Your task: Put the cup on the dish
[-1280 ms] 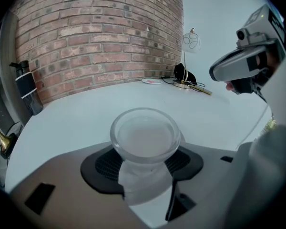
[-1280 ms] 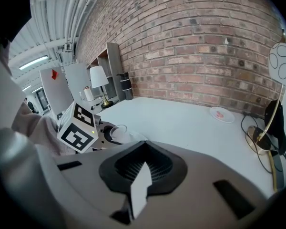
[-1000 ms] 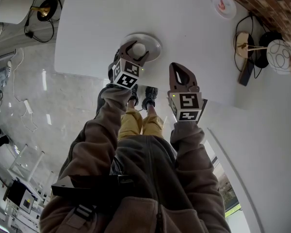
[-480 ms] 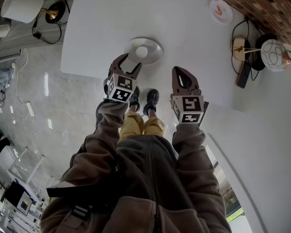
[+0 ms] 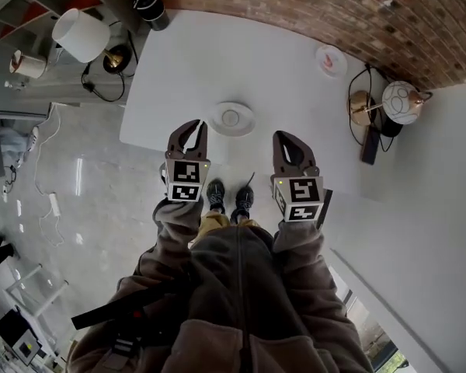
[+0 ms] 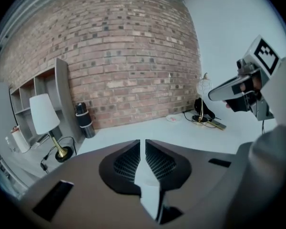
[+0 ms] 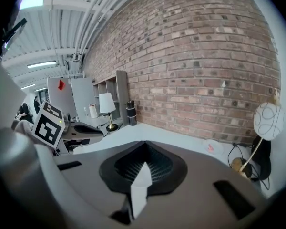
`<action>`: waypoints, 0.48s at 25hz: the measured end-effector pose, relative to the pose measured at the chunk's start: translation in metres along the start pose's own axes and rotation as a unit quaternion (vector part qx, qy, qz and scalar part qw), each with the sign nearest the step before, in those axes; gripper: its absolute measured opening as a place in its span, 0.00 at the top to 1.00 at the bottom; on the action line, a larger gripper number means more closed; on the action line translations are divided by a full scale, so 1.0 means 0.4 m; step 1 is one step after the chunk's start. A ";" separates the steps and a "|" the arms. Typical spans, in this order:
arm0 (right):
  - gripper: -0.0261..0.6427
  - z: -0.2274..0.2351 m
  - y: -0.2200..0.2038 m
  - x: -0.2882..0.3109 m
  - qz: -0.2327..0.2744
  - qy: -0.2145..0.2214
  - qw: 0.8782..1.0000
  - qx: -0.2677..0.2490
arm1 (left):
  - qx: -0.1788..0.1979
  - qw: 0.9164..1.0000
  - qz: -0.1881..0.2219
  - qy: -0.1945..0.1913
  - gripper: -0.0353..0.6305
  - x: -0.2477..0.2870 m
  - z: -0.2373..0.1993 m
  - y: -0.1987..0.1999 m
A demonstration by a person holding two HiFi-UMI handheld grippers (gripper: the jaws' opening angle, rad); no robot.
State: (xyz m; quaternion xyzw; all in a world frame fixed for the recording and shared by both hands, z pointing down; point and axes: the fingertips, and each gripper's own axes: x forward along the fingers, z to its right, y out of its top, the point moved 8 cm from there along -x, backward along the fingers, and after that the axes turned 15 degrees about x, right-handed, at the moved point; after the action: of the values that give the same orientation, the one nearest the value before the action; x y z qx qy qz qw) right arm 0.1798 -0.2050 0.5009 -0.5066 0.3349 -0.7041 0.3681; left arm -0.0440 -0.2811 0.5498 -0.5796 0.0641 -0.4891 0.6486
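Note:
A small white cup [image 5: 231,117] stands on a white dish [image 5: 247,125] near the front edge of the white table [image 5: 279,68]. Nothing touches it. My left gripper [image 5: 193,127] hovers just left of the dish and nearer to me. Its jaws are closing, with only a thin slit left between them and nothing inside [image 6: 143,143]. My right gripper [image 5: 284,137] is to the right of the dish, shut and empty [image 7: 143,150]. Neither gripper view shows the cup or the dish.
A lamp with a white shade [image 5: 80,35] and a black bottle [image 5: 147,2] stand at the table's far left. A small plate with a red mark [image 5: 330,61] and a globe lamp with cables [image 5: 402,102] are at the far right, by the brick wall [image 5: 388,22].
My left gripper, open around the cup on the dish a second ago, has drawn back towards me and its jaws have narrowed. The cup stays on the dish. The right gripper has barely moved.

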 end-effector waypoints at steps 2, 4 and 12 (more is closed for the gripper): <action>0.96 -0.016 0.040 -0.027 0.015 0.005 1.000 -0.006 | -0.002 1.000 0.019 0.015 0.89 -0.034 -0.026 0.049; 0.96 -0.036 0.072 -0.054 0.025 0.009 1.000 -0.012 | -0.004 0.999 0.034 0.028 0.94 -0.071 -0.048 0.089; 0.96 -0.093 0.201 -0.144 0.082 0.017 0.996 -0.026 | -0.013 0.996 0.076 0.047 0.94 -0.197 -0.112 0.231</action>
State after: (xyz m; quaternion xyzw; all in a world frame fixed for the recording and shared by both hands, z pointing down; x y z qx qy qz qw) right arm 0.1708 -0.1923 0.3964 -0.4749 0.3998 -0.6712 0.4051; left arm -0.0618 -0.2700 0.4220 -0.5578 0.1450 -0.4646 0.6723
